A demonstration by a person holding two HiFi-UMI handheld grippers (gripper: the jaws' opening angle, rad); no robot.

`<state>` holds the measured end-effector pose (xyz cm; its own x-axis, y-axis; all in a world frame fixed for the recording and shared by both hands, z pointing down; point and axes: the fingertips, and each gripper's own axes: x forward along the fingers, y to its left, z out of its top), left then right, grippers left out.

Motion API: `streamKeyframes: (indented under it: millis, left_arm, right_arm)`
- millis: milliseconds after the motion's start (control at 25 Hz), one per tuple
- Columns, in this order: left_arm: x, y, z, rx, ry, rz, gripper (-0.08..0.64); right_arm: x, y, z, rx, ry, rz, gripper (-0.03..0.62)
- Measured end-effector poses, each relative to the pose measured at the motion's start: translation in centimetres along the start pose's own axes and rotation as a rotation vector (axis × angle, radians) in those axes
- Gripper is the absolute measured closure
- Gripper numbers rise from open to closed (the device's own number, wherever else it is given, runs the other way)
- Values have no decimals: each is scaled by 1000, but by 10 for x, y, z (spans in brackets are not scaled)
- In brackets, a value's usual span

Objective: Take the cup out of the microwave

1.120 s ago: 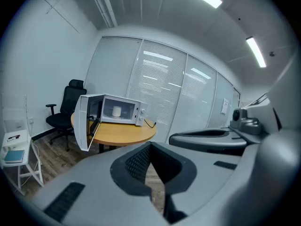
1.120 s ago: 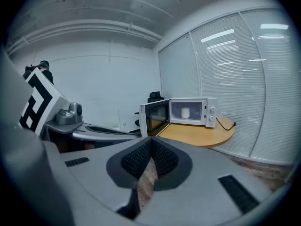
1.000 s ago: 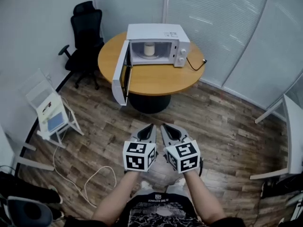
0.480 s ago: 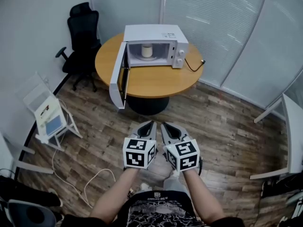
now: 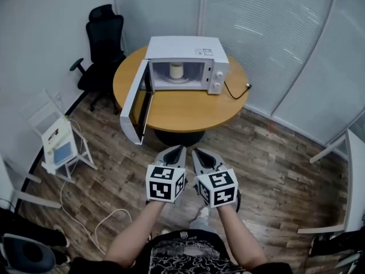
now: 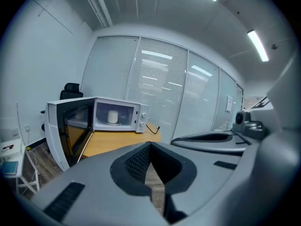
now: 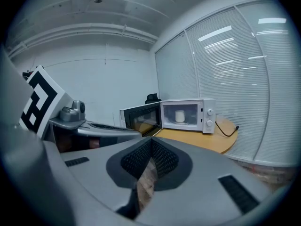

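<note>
A white cup stands inside the white microwave, whose door hangs open to the left. The cup and microwave also show far off in the left gripper view, and the cup in the right gripper view. My left gripper and right gripper are held side by side over the floor, well short of the table. Both point at the microwave with jaws shut and nothing between them.
The microwave sits on a round wooden table with its cable trailing right. A black office chair stands behind the table at left. A white rack and a floor cable lie at left. A white desk edge is at right.
Both grippers have moved forward together toward the table, which now shows closer and larger. Their jaws have stayed shut.
</note>
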<state>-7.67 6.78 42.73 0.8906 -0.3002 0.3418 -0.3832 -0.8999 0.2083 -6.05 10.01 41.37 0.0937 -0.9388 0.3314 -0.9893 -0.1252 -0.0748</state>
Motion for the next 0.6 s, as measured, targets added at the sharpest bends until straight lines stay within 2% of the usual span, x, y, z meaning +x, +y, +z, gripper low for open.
streamKeyframes:
  millis: [600]
  left_arm:
    - [100,-8,28,-20,19,146,552]
  right_arm:
    - [40,-103,18,10,7,131,577]
